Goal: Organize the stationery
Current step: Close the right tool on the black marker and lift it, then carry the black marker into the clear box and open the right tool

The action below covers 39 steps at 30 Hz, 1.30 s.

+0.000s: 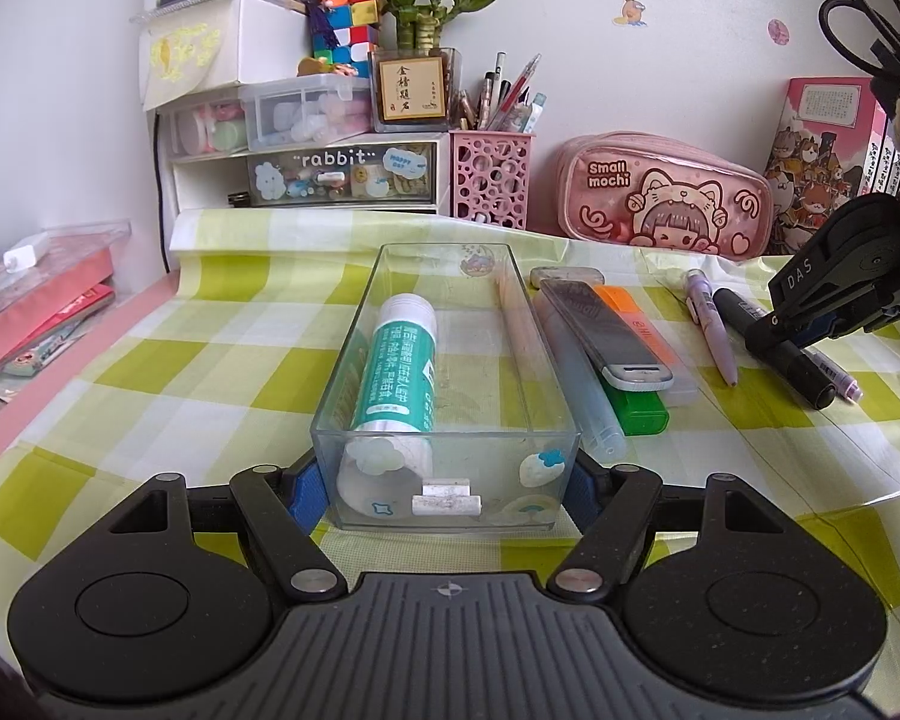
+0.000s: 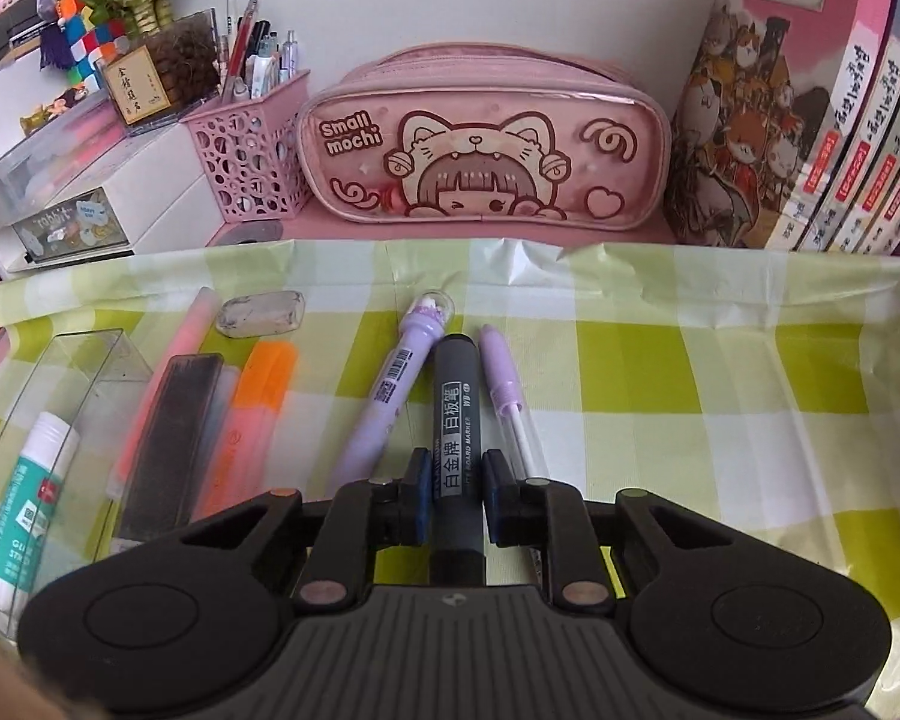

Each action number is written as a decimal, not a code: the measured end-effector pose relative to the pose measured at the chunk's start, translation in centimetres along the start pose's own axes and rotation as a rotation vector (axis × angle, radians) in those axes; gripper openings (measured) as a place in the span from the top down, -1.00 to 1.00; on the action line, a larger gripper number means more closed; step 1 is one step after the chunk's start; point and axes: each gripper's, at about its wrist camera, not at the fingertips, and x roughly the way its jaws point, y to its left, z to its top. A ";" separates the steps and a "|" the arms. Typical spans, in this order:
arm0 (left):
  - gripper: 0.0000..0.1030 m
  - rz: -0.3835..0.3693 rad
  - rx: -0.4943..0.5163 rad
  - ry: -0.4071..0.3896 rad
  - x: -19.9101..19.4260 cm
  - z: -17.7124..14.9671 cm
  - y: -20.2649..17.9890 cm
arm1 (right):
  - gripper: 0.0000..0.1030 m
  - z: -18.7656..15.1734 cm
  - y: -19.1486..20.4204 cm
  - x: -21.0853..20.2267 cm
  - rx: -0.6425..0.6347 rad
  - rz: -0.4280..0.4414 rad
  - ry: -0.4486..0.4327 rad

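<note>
My left gripper (image 1: 444,480) is shut on the near end of a clear plastic tray (image 1: 354,360), its blue pads pressed on both side walls. A green-and-white glue stick (image 1: 396,372) lies inside the tray. Right of the tray lie a dark flat case (image 1: 606,330), an orange highlighter (image 1: 621,306), a green one (image 1: 642,414) and an eraser (image 1: 564,276). My right gripper (image 2: 457,492) is shut on a black whiteboard marker (image 2: 456,414) that lies on the checked cloth (image 2: 690,420) between a purple pen (image 2: 384,396) and a purple-capped pen (image 2: 501,396). The left wrist view shows that gripper (image 1: 774,339) at the right edge.
A pink "Small mochi" pencil case (image 2: 486,144) and a pink perforated pen holder (image 2: 246,162) full of pens stand along the wall. Boxed books (image 2: 810,90) stand at the right, a white drawer unit (image 1: 306,180) at the back left. The pink table edge (image 1: 60,378) runs down the left.
</note>
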 end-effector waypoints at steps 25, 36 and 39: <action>-0.40 0.000 0.002 -0.002 -0.1 -0.1 0.0 | 0.78 -1.1 6.6 -4.4 0.191 0.450 0.038; -0.40 0.000 0.003 -0.002 -0.1 -0.1 0.0 | 0.78 -0.6 9.1 -2.8 0.225 0.526 0.132; -0.40 0.000 0.002 -0.002 -0.1 -0.1 0.0 | 0.78 -0.4 9.9 -2.3 0.201 0.518 0.150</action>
